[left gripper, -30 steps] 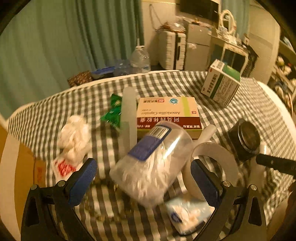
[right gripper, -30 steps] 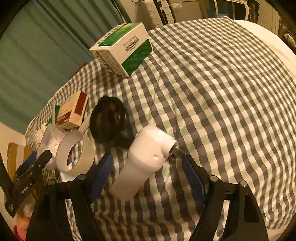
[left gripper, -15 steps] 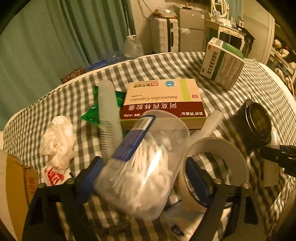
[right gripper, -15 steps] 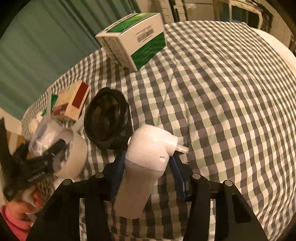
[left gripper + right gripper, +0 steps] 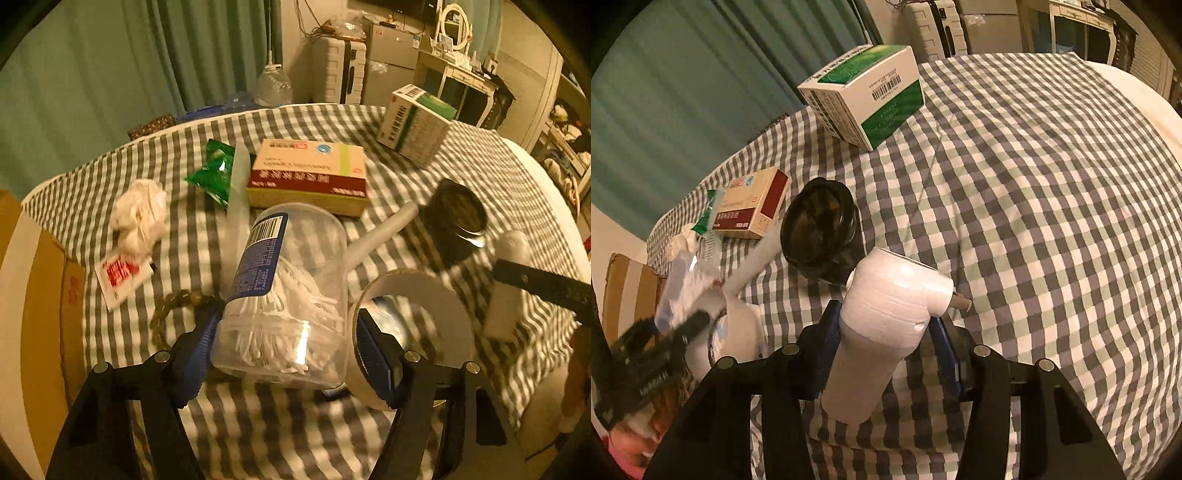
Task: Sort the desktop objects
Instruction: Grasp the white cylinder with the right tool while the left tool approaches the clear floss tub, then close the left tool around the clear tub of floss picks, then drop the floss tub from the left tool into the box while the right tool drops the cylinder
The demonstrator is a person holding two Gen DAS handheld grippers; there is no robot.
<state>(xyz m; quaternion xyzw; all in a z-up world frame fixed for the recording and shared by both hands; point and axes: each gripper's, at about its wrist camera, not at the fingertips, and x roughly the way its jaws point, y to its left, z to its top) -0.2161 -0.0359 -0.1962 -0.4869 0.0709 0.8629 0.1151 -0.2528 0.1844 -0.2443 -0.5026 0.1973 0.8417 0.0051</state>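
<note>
A clear plastic jar of cotton swabs point(image 5: 291, 280) with a blue label lies tilted between the blue pads of my left gripper point(image 5: 286, 332). The jaws are closing and the pads press its sides. In the right wrist view this gripper point(image 5: 665, 332) and its jar are a blur at the left edge. My right gripper point(image 5: 884, 321) is shut on a white handheld device point(image 5: 897, 295) with a short nozzle, gripped at its neck. The left wrist view shows the same device point(image 5: 506, 295) at the right, behind a black finger.
On the checked tablecloth point(image 5: 1052, 184) lie a tape roll point(image 5: 417, 295), black round lid point(image 5: 458, 221), red-and-cream medicine box point(image 5: 310, 173), green-and-white box point(image 5: 864, 92), green packet point(image 5: 214, 173), comb point(image 5: 238, 192), crumpled tissue point(image 5: 138, 214), sachet point(image 5: 122, 273) and bead chain point(image 5: 166, 310). A cardboard box point(image 5: 33, 314) stands at left.
My left jaws have closed in from wide onto the swab jar, and the view has shifted with it. My right jaws have closed on the white device, which now stands more upright.
</note>
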